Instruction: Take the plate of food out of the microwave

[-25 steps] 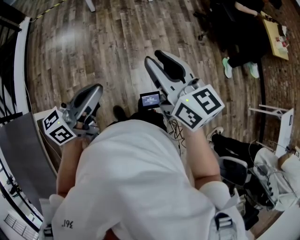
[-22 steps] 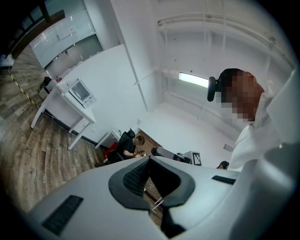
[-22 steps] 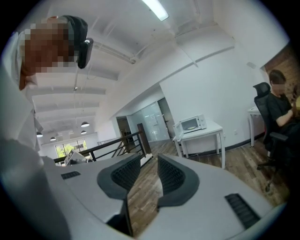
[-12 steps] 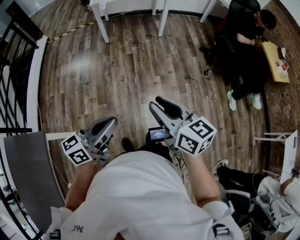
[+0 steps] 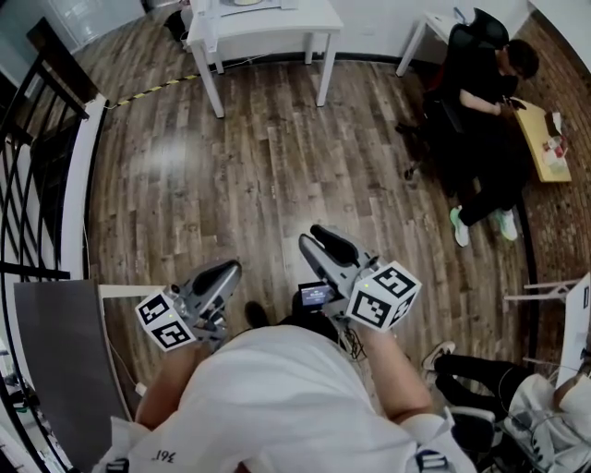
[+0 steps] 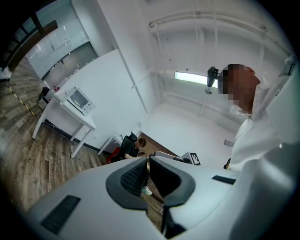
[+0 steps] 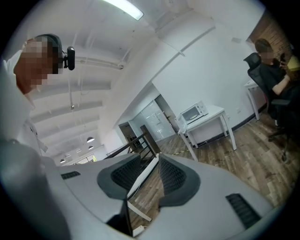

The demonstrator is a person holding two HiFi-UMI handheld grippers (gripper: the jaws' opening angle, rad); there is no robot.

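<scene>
The microwave [image 7: 194,112] stands with its door closed on a white table [image 5: 268,18] across the room. It also shows in the left gripper view, the microwave [image 6: 77,99] small and far off. No plate of food is visible. I hold both grippers close to my chest, far from the table. My left gripper [image 5: 229,268] is shut with nothing in it, its jaws meeting [image 6: 148,160]. My right gripper [image 5: 312,236] stands open and empty, with floor showing through the gap [image 7: 158,158].
Wooden floor stretches between me and the table. A person in black [image 5: 489,83] sits on an office chair at the right beside a small yellow table [image 5: 545,69]. A black railing [image 5: 28,157] and a grey panel [image 5: 55,360] are at my left.
The head view has swung forward, bringing the white table and the seated person into sight. Both grippers now sit lower in the picture, still at my chest. Their jaws look unchanged.
</scene>
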